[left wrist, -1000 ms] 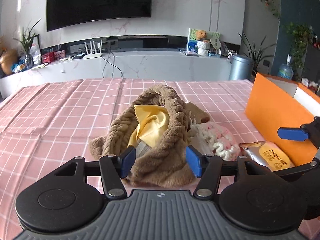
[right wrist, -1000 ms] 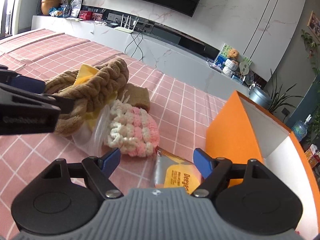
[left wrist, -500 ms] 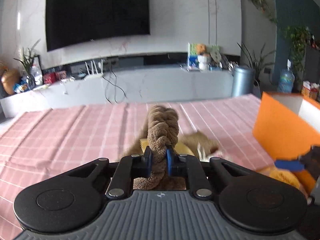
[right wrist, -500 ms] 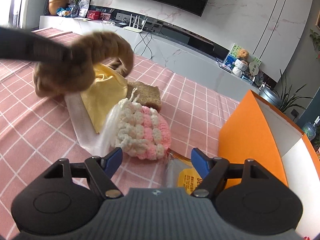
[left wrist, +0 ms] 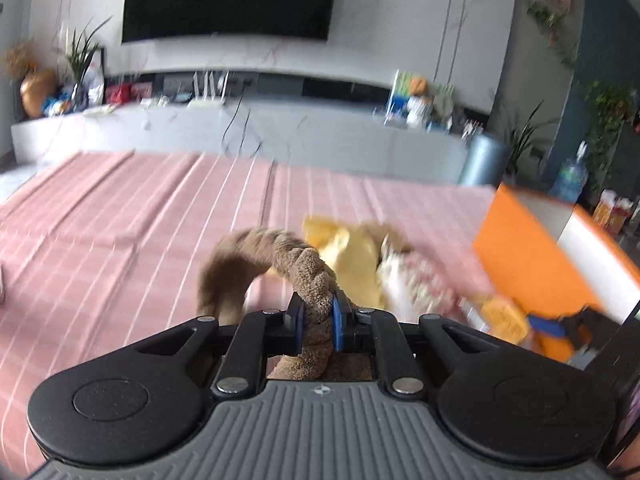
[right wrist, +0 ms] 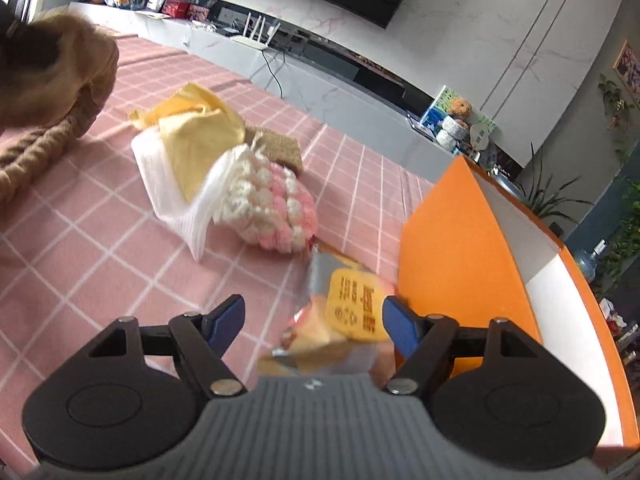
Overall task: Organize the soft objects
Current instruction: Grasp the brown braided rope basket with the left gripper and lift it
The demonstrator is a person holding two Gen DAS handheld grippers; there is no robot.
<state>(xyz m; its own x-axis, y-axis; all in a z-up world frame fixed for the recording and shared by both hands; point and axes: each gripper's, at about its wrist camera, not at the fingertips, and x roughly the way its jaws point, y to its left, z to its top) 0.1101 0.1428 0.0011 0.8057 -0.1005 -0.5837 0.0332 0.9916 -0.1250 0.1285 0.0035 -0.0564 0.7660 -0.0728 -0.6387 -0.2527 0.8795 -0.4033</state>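
Two hand-held grippers work over one counter [right wrist: 100, 248], which is covered by a pink checked cloth. At your right stands the orange box [right wrist: 452, 248], open on top with white inner walls; it is the biggest thing on the cloth and, in my judgement, the place where the soft objects should go.

Your left hand-held gripper [left wrist: 317, 322] is closed tight on the brown braided scarf [left wrist: 308, 276]. The scarf is lifted: one loop curves out to the left of the fingers, and in the right wrist view its long tail [right wrist: 28, 156] drags on the cloth at the far left. The box lies to the right of this gripper, well apart, and the small pile is between them. So the scarf must travel to the right, over the pile, and the hanging tail could catch on the pile.

In the pile, the white foam sheet [right wrist: 160, 184] lies under the yellow cloth [right wrist: 200, 140]. The pink and white crocheted piece [right wrist: 272, 208] touches both, and a brown sponge-like block [right wrist: 280, 150] is just behind.

Your right hand-held gripper [right wrist: 314, 320] is wide open and holds nothing. The yellow snack packet [right wrist: 352, 300] lies between its fingers, nearer to the right one, just beside the wall of the box. Its long axis runs away from you, along the fingers. I cannot tell if the fingers touch it. This gripper is the nearer one to the box.
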